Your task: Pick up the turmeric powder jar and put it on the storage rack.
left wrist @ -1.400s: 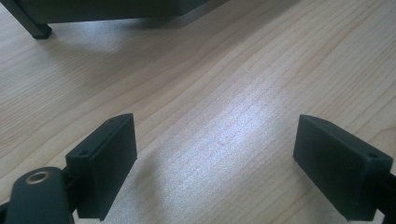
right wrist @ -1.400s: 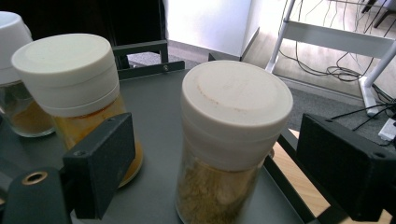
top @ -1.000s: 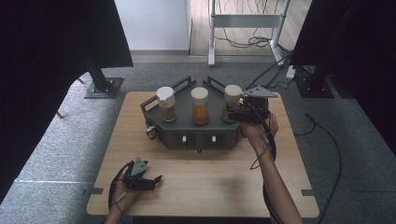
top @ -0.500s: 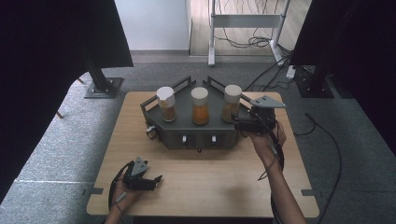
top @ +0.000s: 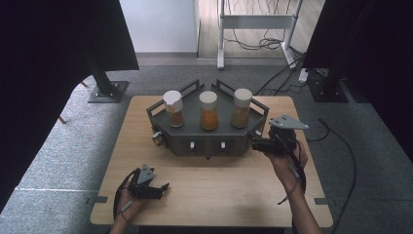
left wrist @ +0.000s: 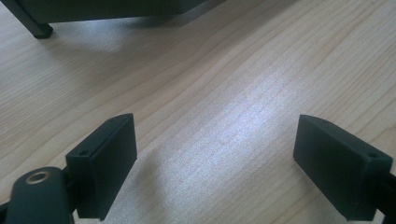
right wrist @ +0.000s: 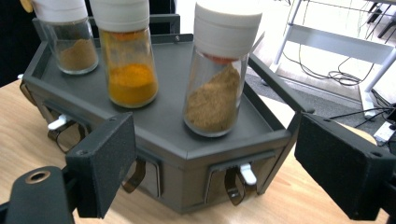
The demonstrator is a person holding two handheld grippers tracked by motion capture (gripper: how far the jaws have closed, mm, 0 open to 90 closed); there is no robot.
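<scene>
A dark grey rack [top: 204, 139] stands on the wooden table [top: 219, 185] and carries three white-capped spice jars: a brown one at left [top: 173, 108], an orange one in the middle [top: 209, 111] and a tan one at right [top: 241, 108]. In the right gripper view the tan jar [right wrist: 218, 74] stands nearest, with the orange jar [right wrist: 126, 51] and the brown jar [right wrist: 67, 35] behind it. My right gripper [top: 254, 143] is open with nothing between its jaws, just off the rack's right front corner [right wrist: 224, 154]. Near the table's front left my left gripper [top: 163, 187] rests open over bare wood [left wrist: 210, 126].
Small white latches [right wrist: 247, 173] sit on the rack's front faces. Black stands [top: 104, 85] and cables [top: 341, 146] lie on the grey carpet around the table. A metal frame [top: 253, 24] stands behind it.
My right gripper has drawn back from the tan jar, moving right and toward the table's front, down to the rack's right front corner. The left gripper has stayed put.
</scene>
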